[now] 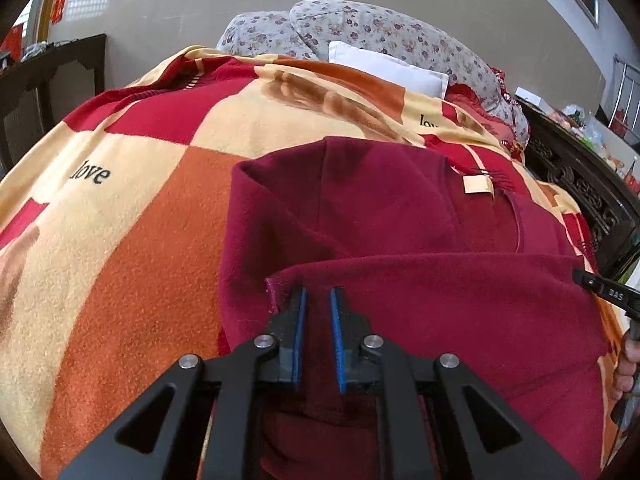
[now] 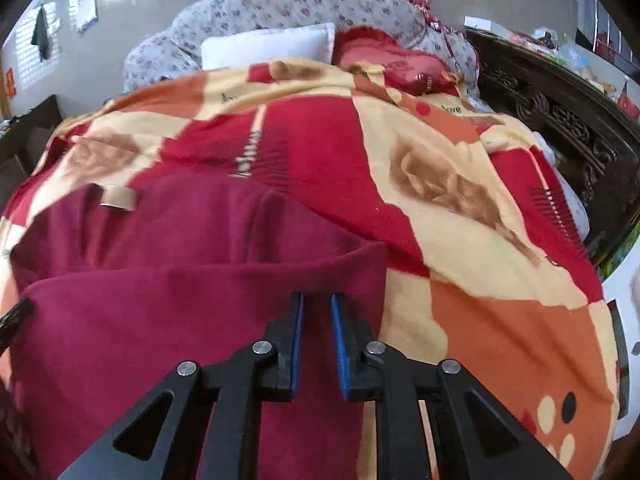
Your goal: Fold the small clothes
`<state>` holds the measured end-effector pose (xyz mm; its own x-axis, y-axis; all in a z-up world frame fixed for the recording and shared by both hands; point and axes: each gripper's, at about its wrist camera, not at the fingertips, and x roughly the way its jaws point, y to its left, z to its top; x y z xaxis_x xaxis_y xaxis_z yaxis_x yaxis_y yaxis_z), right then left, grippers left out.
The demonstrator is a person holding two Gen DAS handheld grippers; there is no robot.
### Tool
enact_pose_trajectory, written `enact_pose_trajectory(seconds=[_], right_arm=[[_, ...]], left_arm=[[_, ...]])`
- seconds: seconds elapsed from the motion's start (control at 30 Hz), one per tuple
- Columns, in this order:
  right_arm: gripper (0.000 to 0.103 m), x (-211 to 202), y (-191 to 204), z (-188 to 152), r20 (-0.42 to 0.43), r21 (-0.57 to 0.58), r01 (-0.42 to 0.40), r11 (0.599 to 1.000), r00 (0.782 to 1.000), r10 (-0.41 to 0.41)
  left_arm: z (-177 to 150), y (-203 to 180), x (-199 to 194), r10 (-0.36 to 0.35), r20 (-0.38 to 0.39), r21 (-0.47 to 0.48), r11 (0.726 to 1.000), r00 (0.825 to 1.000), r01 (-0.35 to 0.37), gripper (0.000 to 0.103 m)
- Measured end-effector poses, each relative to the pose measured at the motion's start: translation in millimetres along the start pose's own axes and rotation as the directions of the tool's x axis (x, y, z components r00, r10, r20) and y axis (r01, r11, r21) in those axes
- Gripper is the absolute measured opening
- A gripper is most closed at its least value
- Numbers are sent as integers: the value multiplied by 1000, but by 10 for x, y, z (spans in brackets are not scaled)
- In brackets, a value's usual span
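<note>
Left gripper (image 1: 318,300) pinching the near-left hem of the maroon fleece garment (image 1: 400,220); right gripper (image 2: 317,304) pinching the near-right hem, pads nearly together on cloth. Hem lifted and carried over the garment body. Garment lies on the patchwork blanket (image 1: 140,220) on the bed. Beyond: white pillow (image 2: 268,46), floral quilt (image 2: 280,0).

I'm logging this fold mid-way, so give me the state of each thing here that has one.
maroon garment: lying on the blanket, near edge lifted and partly folded over.
beige tag: exposed, facing up.
left gripper: shut on the garment's near edge.
right gripper: shut on the same edge.
patterned blanket: spread over the bed.
white pillow: lying at the bed's head.
</note>
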<state>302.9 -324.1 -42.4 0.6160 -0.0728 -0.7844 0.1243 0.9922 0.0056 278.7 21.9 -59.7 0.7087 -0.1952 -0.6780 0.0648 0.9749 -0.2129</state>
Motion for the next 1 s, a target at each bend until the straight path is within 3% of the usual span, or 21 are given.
enact_pose_trajectory(seconds=[0.1, 0.2, 0.3, 0.4, 0.47, 0.53, 0.57, 0.73, 0.8, 0.87, 0.93, 1.0], right_arm=[[13, 56, -24, -30, -12, -7, -2, 1000, 1000, 2], [13, -137, 66, 21, -2, -4, 24, 1000, 1000, -24], [13, -423, 318, 66, 78, 2, -74, 997, 994, 74], [14, -386, 674, 69, 62, -51, -164, 985, 984, 167], [15, -227, 830, 55, 42, -90, -149, 985, 987, 153], [15, 21, 800, 42, -1, -66, -88, 994, 996, 89], [15, 102, 718, 23, 3, -30, -123, 992, 992, 123], [15, -155, 681, 26, 67, 2, -143, 990, 988, 143], [22, -380, 673, -74, 111, -1, -168, 986, 980, 167], [57, -512, 702, -236, 93, 0, -152, 988, 984, 152], [65, -543, 763, -431, 86, -27, -26, 999, 996, 29], [65, -379, 797, -590, 34, -53, 7, 999, 999, -5]], left_arm=[[0, -4, 6, -1, 0, -1, 1000, 1000, 1, 12], [-7, -21, 14, 0, 0, -5, 1000, 1000, 0, 12], [-5, -28, 22, 7, -1, 5, 1000, 1000, -7, 14], [-4, -30, 26, 0, -1, 9, 1000, 1000, 0, 16], [-2, -16, 31, -3, -1, 7, 1000, 1000, 3, 16], [-11, -24, 22, -5, -1, 6, 1000, 1000, 5, 16], [-9, -21, 25, -6, -1, 5, 1000, 1000, 6, 16], [-11, -21, 22, -6, -1, 4, 1000, 1000, 6, 16], [-11, -19, 28, -7, -1, 3, 1000, 1000, 7, 16], [-10, -15, 29, -8, -1, 2, 1000, 1000, 8, 16], [-11, -19, 28, -8, -1, 2, 1000, 1000, 8, 16], [-10, -17, 28, -7, 0, 3, 1000, 1000, 7, 17]])
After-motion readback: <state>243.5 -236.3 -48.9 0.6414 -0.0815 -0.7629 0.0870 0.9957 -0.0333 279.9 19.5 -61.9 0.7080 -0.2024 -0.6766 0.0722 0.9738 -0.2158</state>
